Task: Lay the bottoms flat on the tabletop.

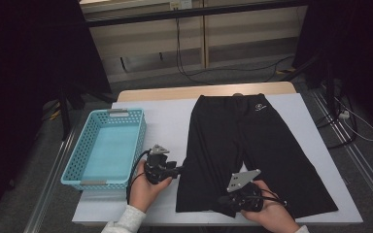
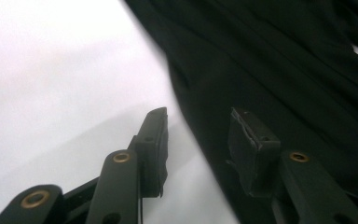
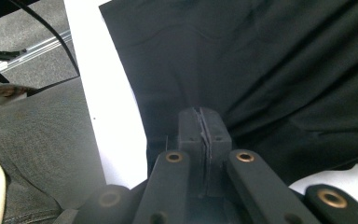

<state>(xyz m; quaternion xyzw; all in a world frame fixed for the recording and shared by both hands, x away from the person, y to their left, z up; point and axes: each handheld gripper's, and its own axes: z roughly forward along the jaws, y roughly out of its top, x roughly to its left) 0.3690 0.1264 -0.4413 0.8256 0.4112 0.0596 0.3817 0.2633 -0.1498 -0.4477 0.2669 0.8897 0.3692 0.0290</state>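
Pair of black shorts (image 1: 252, 150) laid flat on the white sheet (image 1: 170, 121), waistband at the far end, leg hems at the near edge. Looks like a fold being set up.

Left gripper (image 1: 177, 170) down at the outer edge of the left leg, jaws part open with a clear gap. Seen from its own camera (image 2: 198, 144): one pad over bare sheet, the other over black cloth, the leg's edge running up between them. Nothing pinched there.

Right gripper (image 1: 226, 200) at the near hem of the same leg, jaws pressed tight together (image 3: 204, 128). Cloth bunched and wrinkled just ahead of the tips, so probably clamped on the hem, but black on black makes it hard to be sure how much fabric is actually in there.

Stuff that could go sideways:
- Left jaws closing from this spot might catch only the very edge, or just the top layer, and slip off on the lift. Not enough cloth between the pads.
- If the right grip is as thin as it looks, pulling could pop the hem out and leave the leg crooked.
- Lifting one side harder than the other would drag the shorts across the sheet and skew the waistband.

Teal mesh basket (image 1: 77, 167) sitting well off to the left gripper's outer side, nothing in it. Wooden table edge (image 1: 141, 94) past the sheet, grey floor (image 1: 243, 53) with cables (image 1: 184, 68) beyond, dark room all round.
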